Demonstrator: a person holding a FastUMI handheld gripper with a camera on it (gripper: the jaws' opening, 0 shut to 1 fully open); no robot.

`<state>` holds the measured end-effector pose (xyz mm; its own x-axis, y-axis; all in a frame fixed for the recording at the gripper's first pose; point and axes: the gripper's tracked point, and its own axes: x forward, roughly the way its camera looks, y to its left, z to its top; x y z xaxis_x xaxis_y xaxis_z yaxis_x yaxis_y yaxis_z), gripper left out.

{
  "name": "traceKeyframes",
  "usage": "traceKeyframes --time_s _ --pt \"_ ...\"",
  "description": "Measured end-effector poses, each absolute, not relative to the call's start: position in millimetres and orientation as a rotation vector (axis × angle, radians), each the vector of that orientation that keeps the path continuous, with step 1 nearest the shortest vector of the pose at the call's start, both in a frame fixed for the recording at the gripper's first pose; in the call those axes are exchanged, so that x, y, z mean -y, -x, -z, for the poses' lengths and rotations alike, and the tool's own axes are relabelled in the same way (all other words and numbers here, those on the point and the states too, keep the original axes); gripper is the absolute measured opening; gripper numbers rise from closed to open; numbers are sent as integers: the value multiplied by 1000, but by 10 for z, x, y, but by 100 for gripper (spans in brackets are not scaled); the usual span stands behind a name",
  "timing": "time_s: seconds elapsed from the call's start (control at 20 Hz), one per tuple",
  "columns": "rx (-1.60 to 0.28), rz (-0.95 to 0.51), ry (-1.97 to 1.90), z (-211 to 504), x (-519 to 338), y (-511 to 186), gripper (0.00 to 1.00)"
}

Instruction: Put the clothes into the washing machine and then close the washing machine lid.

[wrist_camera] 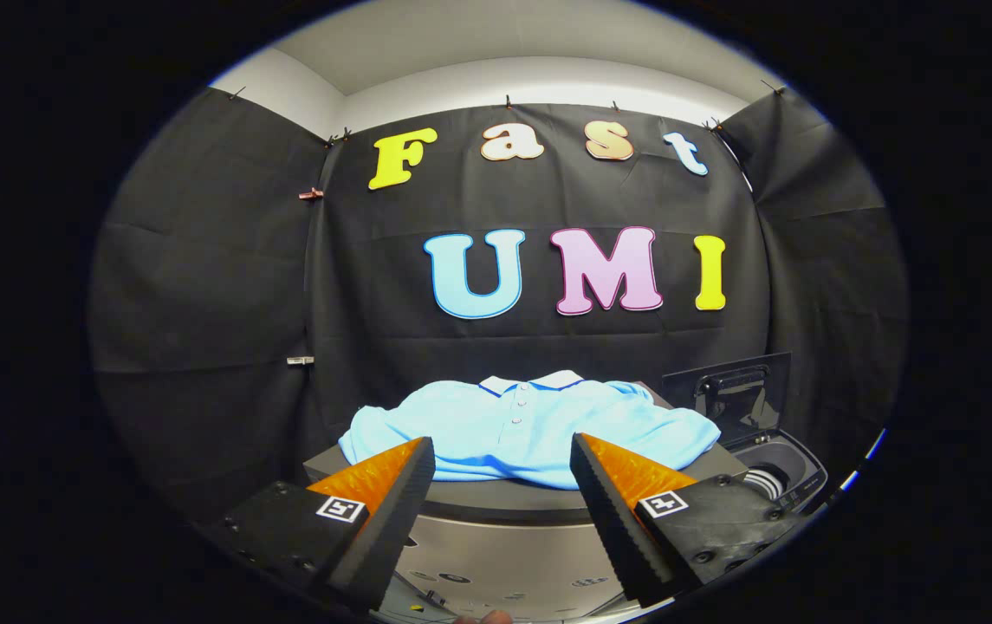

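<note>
**Polo shirt laid out flat, washer open beside it**

From the gripper view, my gripper [502,455] stands spread wide, its two fingers well apart and pinching nothing. Beyond the fingertips, and framed between them, lies a light blue polo shirt [530,429] with a white collar and a short row of buttons down the placket. It is spread flat, front up, on a dark raised surface [478,496] just ahead of me, its sleeves draped out to either side and its hem hanging a little over the near edge.

To the right of the shirt sits the washing machine [794,477], with its lid [734,394] standing up and open; the drum mouth shows below it, though I cannot tell whether anything is inside.

I judge the shirt to be light, soft and limp: it will fold and sag from wherever I take it, and a single thin layer could slip out of a shallow pinch. I reckon the best hold is a bunched fold near the middle of the body or at the collar, where the cloth is thickest, so less fabric trails as I carry it over to the drum.
</note>
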<state>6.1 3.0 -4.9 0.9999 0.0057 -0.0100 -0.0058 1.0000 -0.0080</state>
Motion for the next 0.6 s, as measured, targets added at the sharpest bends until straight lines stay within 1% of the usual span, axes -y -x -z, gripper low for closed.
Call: traceKeyframes --time_s 0.3,0.6 --pt "-12 -2 13 38 -37 -135 99" --pt "-20 30 13 -95 -7 -424 99"
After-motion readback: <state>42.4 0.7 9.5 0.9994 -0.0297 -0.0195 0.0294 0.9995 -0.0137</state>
